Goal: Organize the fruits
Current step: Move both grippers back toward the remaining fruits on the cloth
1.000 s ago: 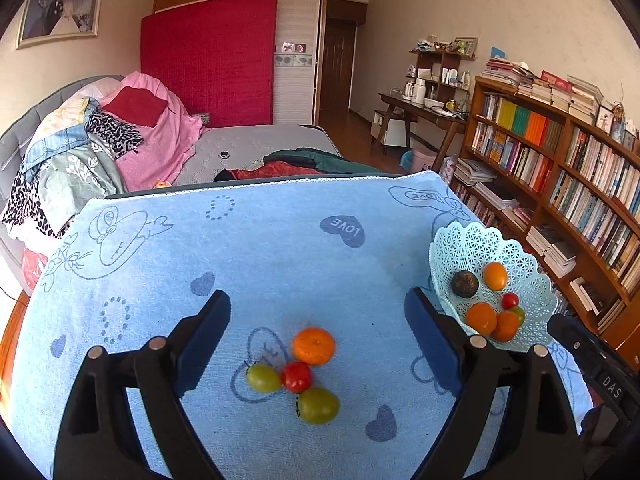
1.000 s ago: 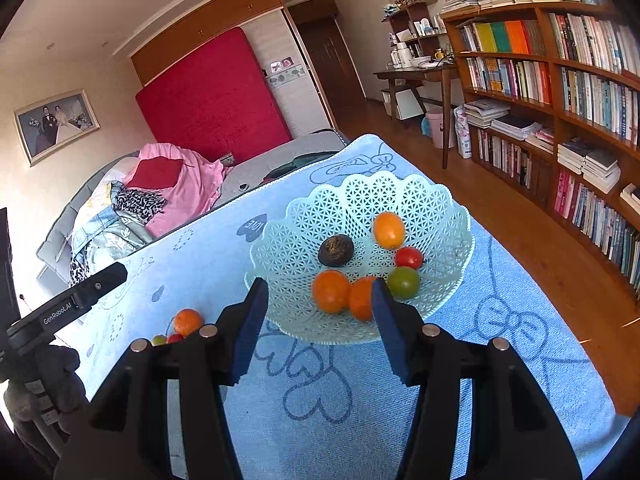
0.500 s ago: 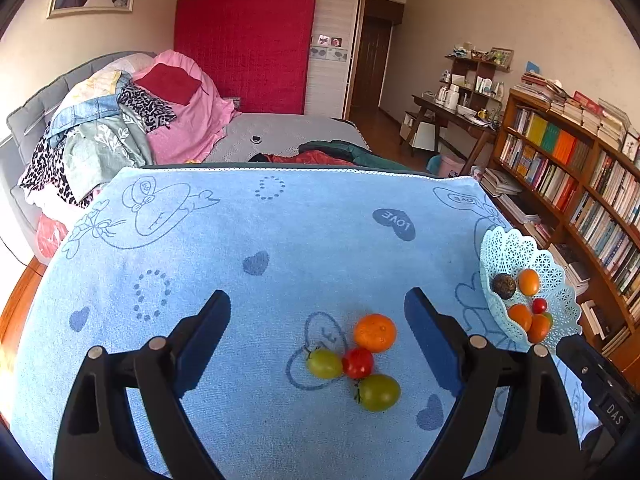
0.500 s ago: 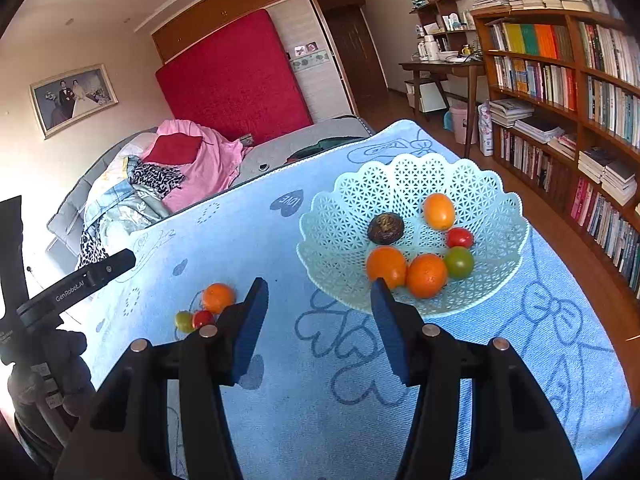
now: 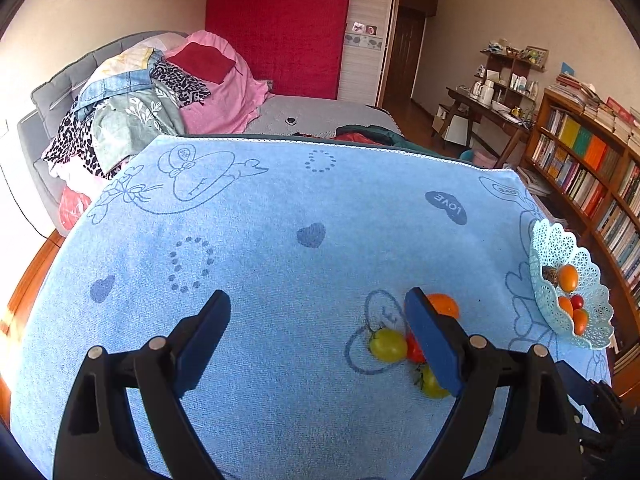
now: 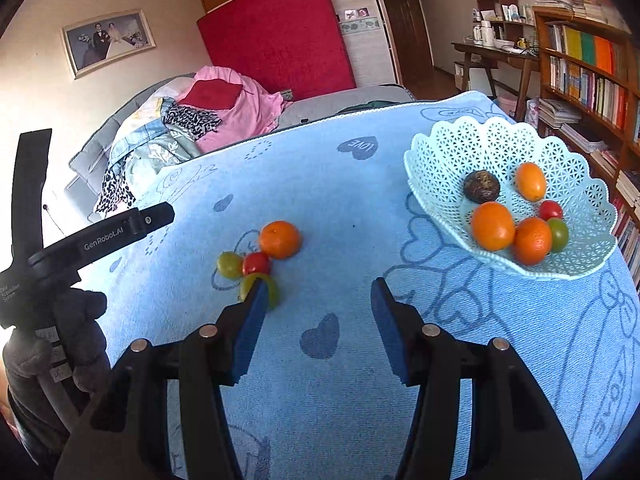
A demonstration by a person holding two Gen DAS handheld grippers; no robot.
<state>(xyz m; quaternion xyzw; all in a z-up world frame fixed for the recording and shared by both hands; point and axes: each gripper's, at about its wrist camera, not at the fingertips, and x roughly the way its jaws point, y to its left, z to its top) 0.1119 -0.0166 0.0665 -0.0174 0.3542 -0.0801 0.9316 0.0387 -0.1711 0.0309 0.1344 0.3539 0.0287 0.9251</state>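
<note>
— Two grippers, status?
— Left gripper [image 5: 316, 322] spread wide, empty; right gripper [image 6: 316, 296] partly spread, empty.
— Fruit?
— Orange [image 6: 279, 239], red tomato [image 6: 256, 263] and two green tomatoes [image 6: 230, 265] clustered on the blue cloth [image 6: 340, 200]; basket [image 6: 452, 152] well apart, holding six fruits.

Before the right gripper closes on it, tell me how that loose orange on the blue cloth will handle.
The orange looks round and smooth, so a nudge would probably roll it. It touches the red tomato, which would likely shift too. The right gripper stands open and empty; the rind seems firm enough for a gentle squeeze.
</note>
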